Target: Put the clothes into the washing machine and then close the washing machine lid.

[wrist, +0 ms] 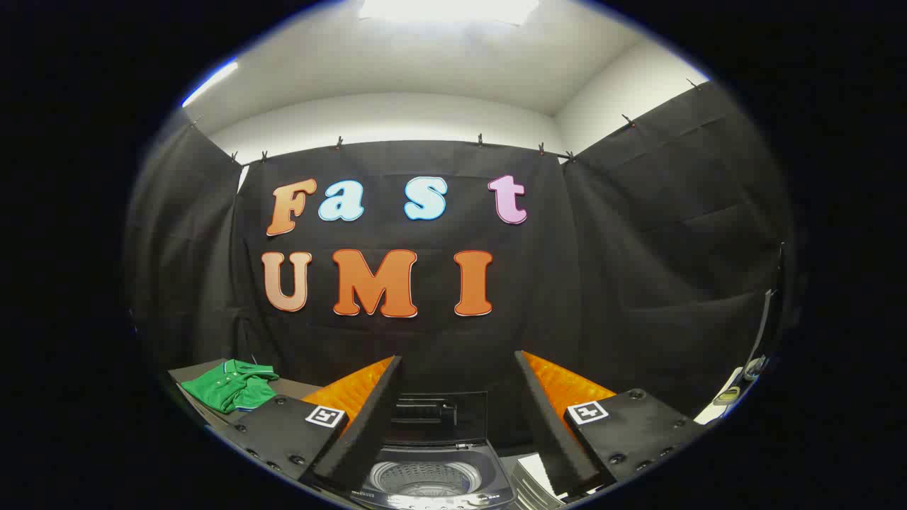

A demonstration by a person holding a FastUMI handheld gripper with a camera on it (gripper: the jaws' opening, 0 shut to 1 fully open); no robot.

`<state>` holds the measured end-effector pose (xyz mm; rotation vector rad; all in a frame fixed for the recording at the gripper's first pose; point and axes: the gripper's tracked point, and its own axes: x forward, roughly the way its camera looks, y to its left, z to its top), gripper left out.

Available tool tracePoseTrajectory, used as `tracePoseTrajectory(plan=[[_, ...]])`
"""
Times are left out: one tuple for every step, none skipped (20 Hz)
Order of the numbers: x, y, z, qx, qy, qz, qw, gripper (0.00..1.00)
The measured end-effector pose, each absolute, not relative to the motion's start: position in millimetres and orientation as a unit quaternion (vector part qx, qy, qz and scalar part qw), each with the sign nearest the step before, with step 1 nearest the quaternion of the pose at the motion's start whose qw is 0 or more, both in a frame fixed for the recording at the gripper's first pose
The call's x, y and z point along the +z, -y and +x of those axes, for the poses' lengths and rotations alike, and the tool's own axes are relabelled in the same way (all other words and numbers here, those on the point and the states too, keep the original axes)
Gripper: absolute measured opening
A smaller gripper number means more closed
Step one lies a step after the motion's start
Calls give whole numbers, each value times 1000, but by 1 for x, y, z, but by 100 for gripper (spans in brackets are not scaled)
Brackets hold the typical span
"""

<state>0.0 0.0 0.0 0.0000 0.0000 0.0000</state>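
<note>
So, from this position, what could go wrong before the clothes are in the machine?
1. The gripper is open and holds nothing, while the green shirt lies off to the left on the table, beyond the left finger. Going down now would miss it.
2. The washing machine sits between the fingers with its lid raised. A careless swing could knock the lid shut.

washing machine [432, 467] between the fingers [368, 418] — shirt [232, 386] left, beyond
</note>
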Motion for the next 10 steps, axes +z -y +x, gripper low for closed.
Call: tracePoseTrajectory(plan=[[-1, 0, 1, 1, -1, 0, 1000, 98], [0, -1, 1, 2, -1, 1, 1000, 98], [1, -1, 2, 2, 0, 1, 1000, 98], [0, -1, 3, 2, 1, 1, 1000, 98], [2, -1, 4, 2, 3, 0, 1000, 98], [2, -1, 5, 1, 4, 0, 1000, 98], [2, 0, 5, 1, 4, 0, 1000, 98], [2, 0, 5, 1, 5, 0, 1000, 98], [3, 1, 5, 0, 6, 0, 1000, 98], [3, 2, 6, -1, 7, -1, 1000, 98]])
